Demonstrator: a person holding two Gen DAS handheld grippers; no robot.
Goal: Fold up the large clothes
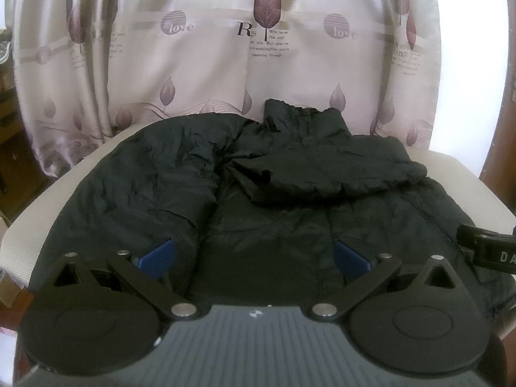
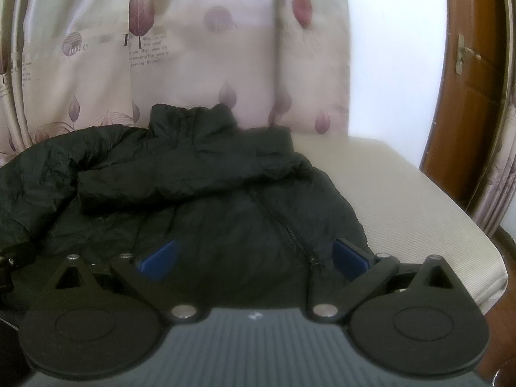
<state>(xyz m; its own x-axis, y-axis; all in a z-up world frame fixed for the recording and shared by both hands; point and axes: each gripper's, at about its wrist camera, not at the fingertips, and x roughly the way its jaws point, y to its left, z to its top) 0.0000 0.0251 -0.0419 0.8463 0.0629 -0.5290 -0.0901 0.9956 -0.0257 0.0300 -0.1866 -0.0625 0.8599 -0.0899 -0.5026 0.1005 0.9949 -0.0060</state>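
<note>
The black jacket [image 1: 258,193] lies spread across a pale cushioned surface [image 1: 48,225], collar toward the patterned curtain [image 1: 193,48]. One sleeve [image 1: 322,174] is already laid across the chest; the other side lies bunched but not squarely folded, and the zip [image 2: 283,225] runs down near the right edge. Sleeve folding looks about half done, and the hem-to-collar fold is yet to come.

The left tool [image 1: 253,254] hovers low over the jacket's near hem, its blue pads wide apart, holding nothing. The right tool [image 2: 253,254] sits likewise over the zip side, spread and empty. Next, each likely needs to lower, pinch the hem's thick padded fabric, and carry it up evenly toward the collar.
</note>
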